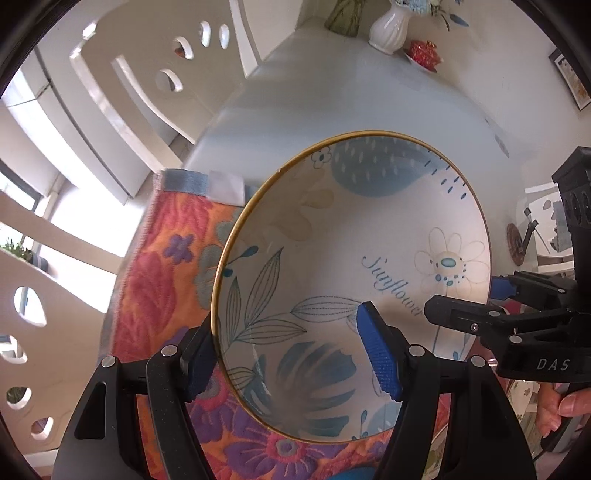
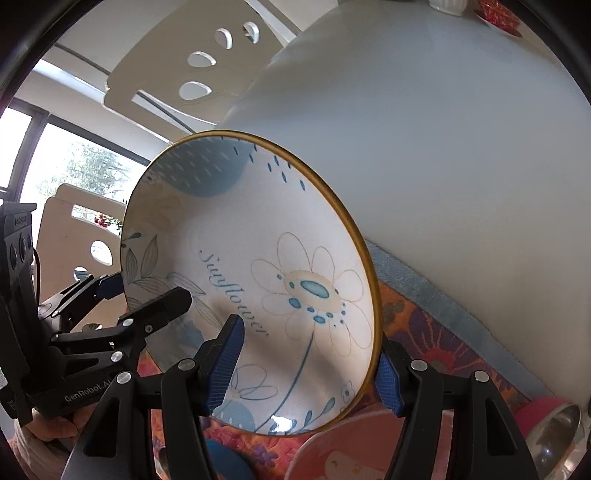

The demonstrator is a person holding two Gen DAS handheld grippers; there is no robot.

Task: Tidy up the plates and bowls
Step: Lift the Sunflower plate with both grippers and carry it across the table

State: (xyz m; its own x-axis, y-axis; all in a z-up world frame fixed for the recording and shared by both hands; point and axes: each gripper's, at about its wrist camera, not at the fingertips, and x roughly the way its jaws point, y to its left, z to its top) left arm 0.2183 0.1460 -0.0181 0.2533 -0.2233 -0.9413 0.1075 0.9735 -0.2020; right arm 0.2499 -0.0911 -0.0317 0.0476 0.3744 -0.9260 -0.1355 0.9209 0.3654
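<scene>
Bowl (image 1: pixel 351 280) tilted, raised above floral cloth (image 1: pixel 159 280) on bench (image 1: pixel 369 96), rim clamped by left tongs (image 1: pixel 291 354) and right tongs (image 2: pixel 306 365). Nearby: pink plate (image 2: pixel 343 458), steel cup (image 2: pixel 554 432), white vase (image 1: pixel 389 27), chairs (image 1: pixel 122 92).

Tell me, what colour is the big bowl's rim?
Golden yellow rim, clearest in the right wrist view.

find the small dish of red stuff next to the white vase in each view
Left wrist view: small white dish with red contents, top right of centre, on the far end of the pale table, just right of the white ribbed vase.
Right wrist view: top right edge, partly cut off.
Shared landmark: the gold-rimmed "Sunflower" plate.
</scene>
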